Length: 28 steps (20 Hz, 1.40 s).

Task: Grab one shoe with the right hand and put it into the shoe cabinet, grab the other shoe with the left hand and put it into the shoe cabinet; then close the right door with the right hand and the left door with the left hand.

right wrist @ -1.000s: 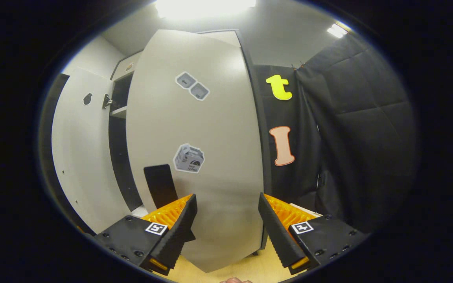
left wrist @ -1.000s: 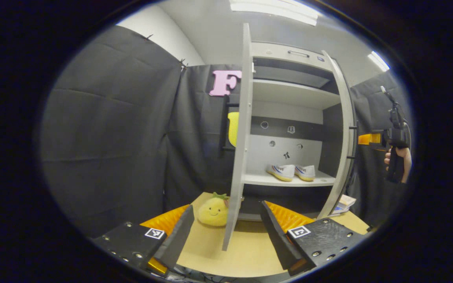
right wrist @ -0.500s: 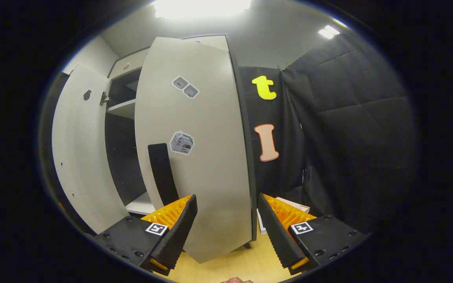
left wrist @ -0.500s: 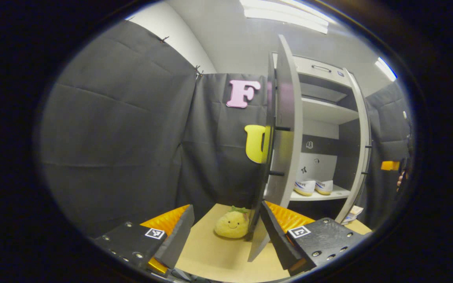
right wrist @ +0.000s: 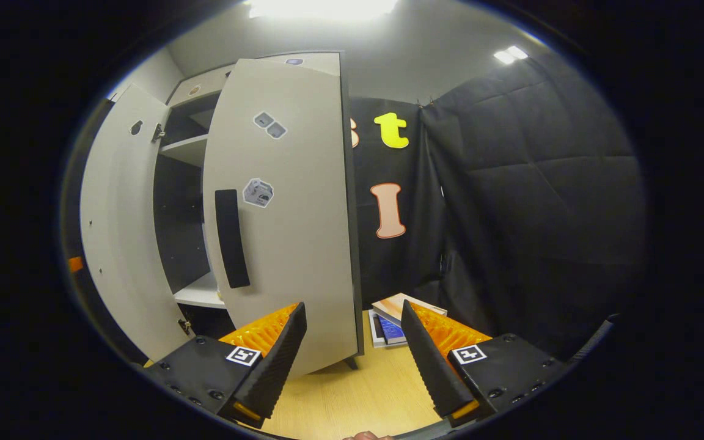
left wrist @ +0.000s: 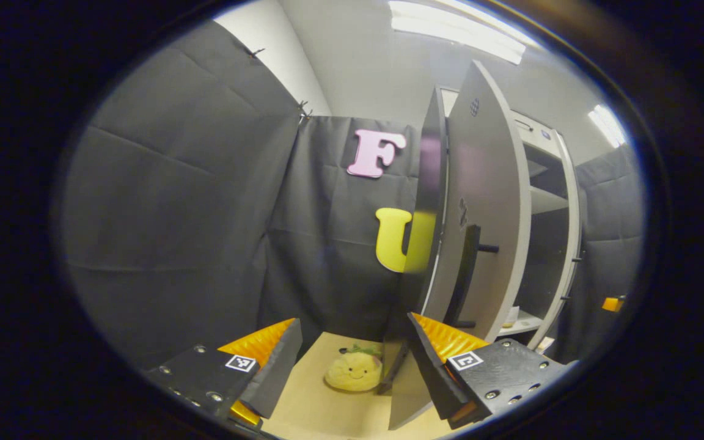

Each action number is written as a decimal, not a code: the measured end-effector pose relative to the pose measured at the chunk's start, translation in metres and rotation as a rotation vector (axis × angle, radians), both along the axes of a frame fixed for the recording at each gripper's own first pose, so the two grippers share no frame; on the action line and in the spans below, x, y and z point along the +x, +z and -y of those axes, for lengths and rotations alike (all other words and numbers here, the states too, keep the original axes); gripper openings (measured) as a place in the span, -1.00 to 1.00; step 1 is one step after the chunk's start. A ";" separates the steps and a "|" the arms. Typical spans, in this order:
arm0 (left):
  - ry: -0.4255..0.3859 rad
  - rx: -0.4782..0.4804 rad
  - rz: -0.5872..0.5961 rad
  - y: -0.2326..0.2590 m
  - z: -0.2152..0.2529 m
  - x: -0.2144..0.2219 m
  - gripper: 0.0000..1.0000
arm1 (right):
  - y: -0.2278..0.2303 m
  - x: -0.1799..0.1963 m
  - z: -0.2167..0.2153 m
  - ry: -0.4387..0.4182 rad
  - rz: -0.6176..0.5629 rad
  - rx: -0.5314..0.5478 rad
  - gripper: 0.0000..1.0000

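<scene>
At the far left of the left gripper view hung the booth's dark cloth, and below it my left tool (left wrist: 352,360) stood wide, holding nothing, above the wooden table (left wrist: 321,409). Between its fingers sat a yellow plush toy (left wrist: 353,373) on the table, just beside the bottom corner of the left door (left wrist: 486,201). That door stood partly swung in, its dark handle (left wrist: 465,275) facing me, with the tool's right finger (left wrist: 434,360) close to its lower edge; I could not tell whether they touched. Past the door's edge I saw the cabinet shelf (left wrist: 520,321) with only a pale sliver of something on it, so I judged the shoes to be inside but hidden.

In the right gripper view, the left door showed as a pale panel, then the dark cabinet opening (right wrist: 181,208), then the right door (right wrist: 285,201) with its black handle (right wrist: 230,238), partly open. My right tool (right wrist: 352,360) was wide too and empty, off the door. Some booklets (right wrist: 392,318) lay on the table to the right.

The risks, as I judged them: the left door's corner could catch the plush toy and stall, and both doors might meet and jam if pushed together.
</scene>
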State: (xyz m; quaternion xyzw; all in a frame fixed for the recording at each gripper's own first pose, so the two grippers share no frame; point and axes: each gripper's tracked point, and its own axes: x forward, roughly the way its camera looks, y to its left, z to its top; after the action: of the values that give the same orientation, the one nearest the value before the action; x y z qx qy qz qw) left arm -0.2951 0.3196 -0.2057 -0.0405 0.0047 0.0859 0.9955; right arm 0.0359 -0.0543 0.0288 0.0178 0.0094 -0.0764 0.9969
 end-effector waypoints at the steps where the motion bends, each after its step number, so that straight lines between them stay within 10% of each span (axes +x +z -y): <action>1: -0.021 -0.012 0.003 0.005 0.001 0.011 0.96 | 0.000 -0.002 0.000 -0.001 -0.003 0.001 0.96; 11: -0.195 0.019 -0.016 0.033 0.030 0.070 0.94 | -0.006 -0.018 0.013 -0.052 -0.013 0.023 0.96; 28: -0.194 0.126 -0.105 0.027 0.133 0.085 0.87 | -0.021 0.024 0.062 -0.008 -0.051 0.063 0.96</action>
State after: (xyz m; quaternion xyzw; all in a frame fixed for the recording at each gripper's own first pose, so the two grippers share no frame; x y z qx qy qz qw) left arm -0.2102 0.1867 -0.1785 0.0275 0.0554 -0.0085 0.9981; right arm 0.0602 -0.1166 0.0077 0.0471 0.0369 -0.0805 0.9950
